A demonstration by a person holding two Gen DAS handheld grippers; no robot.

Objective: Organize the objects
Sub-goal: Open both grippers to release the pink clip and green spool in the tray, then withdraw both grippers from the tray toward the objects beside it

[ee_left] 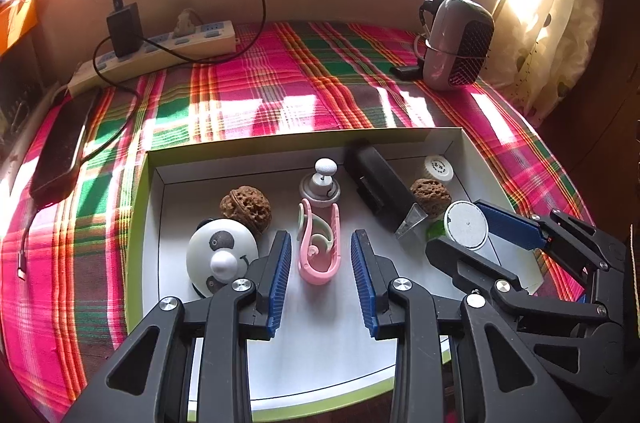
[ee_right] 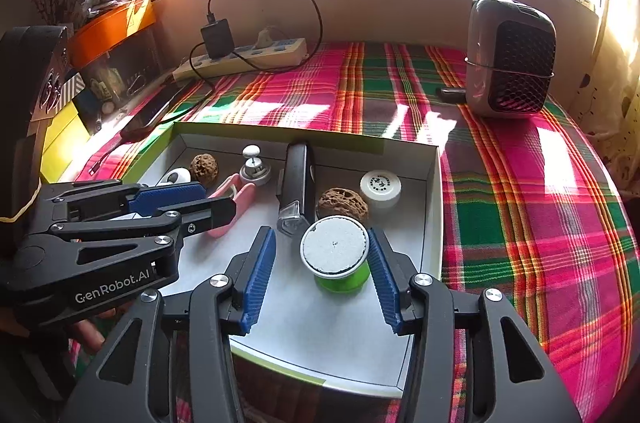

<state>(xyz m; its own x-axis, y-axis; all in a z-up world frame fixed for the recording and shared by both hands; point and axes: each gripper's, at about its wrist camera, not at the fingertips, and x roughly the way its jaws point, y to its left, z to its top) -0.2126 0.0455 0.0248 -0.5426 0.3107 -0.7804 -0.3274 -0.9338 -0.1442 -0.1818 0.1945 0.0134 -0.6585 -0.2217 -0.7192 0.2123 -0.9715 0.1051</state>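
A desk (ee_left: pixel 304 83) under a plaid cloth (ee_right: pixel 520 207) carries a shallow white box with a green rim (ee_left: pixel 138 223), and the things to be sorted lie inside it. Behind the box, a grey heater (ee_left: pixel 456 43) stands at the far right and a power strip (ee_left: pixel 160 51) with a black charger lies at the far left, near a dark phone (ee_left: pixel 60 151).

The left tongs (ee_left: pixel 320 263) stand open over the box floor, with a pink clip (ee_left: pixel 318 243) lying between the blue pads and touching neither. Just left of them sits a round panda toy (ee_left: pixel 222 253), with a walnut (ee_left: pixel 245 207) behind it.

The right tongs (ee_right: pixel 322 275) are open as well, straddling a green spool with a white top (ee_right: pixel 336 255); the spool stands on the box floor close to the right pad, though I cannot tell whether that pad touches it.

A black torch (ee_right: pixel 296 183) lies lengthwise in the middle of the box. Beside it are a second walnut (ee_right: pixel 342 203), a white cap (ee_right: pixel 380 187) in the far right corner, and a small grey knob with a white ball on top (ee_right: pixel 254 171).
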